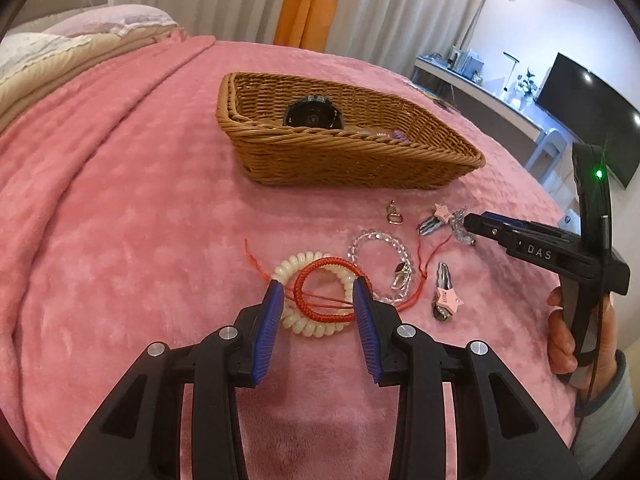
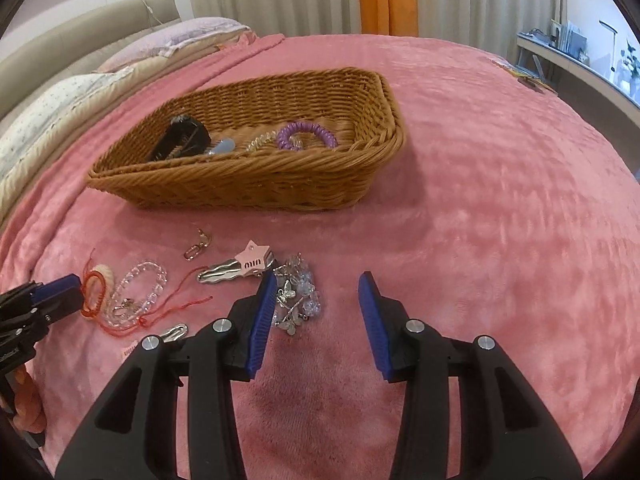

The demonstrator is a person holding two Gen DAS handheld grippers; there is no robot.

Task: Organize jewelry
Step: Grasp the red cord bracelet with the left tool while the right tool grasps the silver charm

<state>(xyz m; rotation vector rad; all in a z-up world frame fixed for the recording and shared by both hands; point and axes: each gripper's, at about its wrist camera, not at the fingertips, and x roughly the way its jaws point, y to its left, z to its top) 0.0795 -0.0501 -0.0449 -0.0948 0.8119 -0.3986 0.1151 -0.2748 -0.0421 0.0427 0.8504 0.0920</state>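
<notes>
The left gripper (image 1: pixel 318 294), jaws spread, straddles a red cord bracelet (image 1: pixel 320 294) and white coil hair tie (image 1: pixel 308 324) at frame centre. The right gripper (image 2: pixel 318 292), also released, hangs beside a butterfly charm bracelet (image 2: pixel 296 296). Upper centre, the basket (image 2: pixel 256 184) already holds a purple coil (image 2: pixel 306 134) and watch (image 2: pixel 180 138). I'd judge roughly half remains: star clips (image 2: pixel 240 268), clear bead bracelet (image 2: pixel 140 288).

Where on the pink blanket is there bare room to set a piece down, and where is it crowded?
Bare blanket lies right of the wicker basket and beyond the right gripper; another free stretch runs left of the basket. It is crowded in front of the basket: white coil tie, red cord bracelet, clear bead bracelet, star clips, butterfly charms.
</notes>
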